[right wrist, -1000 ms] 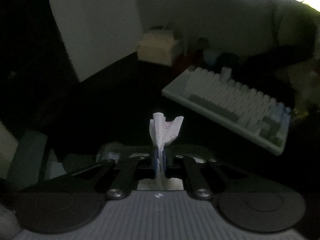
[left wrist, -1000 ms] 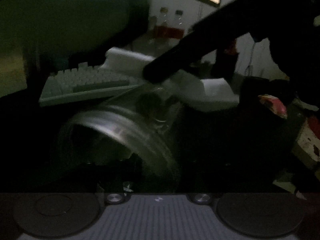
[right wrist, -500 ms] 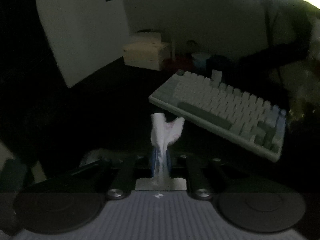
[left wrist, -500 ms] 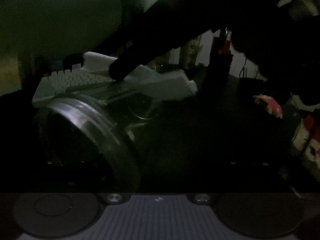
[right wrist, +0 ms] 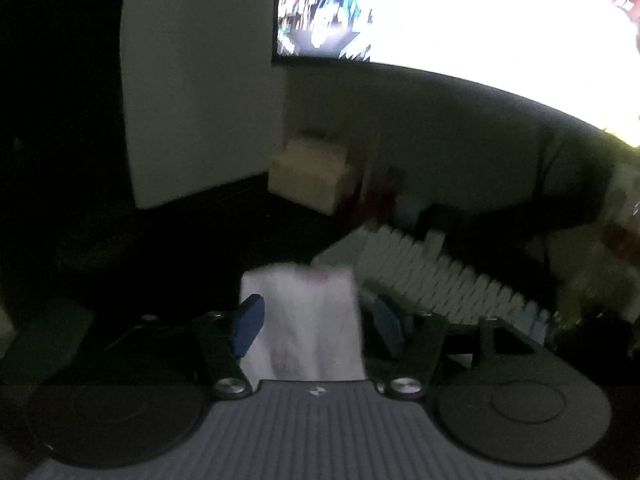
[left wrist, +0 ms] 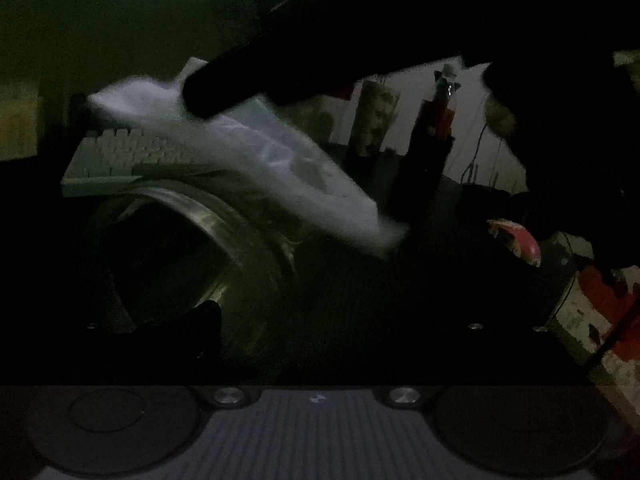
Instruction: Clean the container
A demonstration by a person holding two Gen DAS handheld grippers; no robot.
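Observation:
In the left wrist view a clear glass container (left wrist: 192, 248) lies on its side, mouth toward the camera, held at the left gripper; its fingers are lost in the dark. A white tissue (left wrist: 256, 152) drapes over the container's top, under the dark right gripper arm (left wrist: 280, 60) reaching in from the upper right. In the right wrist view the right gripper (right wrist: 316, 320) has its blue-padded fingers (right wrist: 250, 320) spread apart, with the white tissue (right wrist: 308, 320) loose between them.
The scene is very dark. A white keyboard (right wrist: 440, 280) (left wrist: 120, 152) lies behind the container. A bright monitor (right wrist: 460, 12) stands above it, with a beige box (right wrist: 308, 176) at the back. Bottles (left wrist: 440, 112) and a red-white package (left wrist: 600, 320) stand right.
The right gripper's fingers have opened from pinching the tissue and the tissue has spread out. The tissue has slid across the container's top. The right camera has tilted up toward the monitor.

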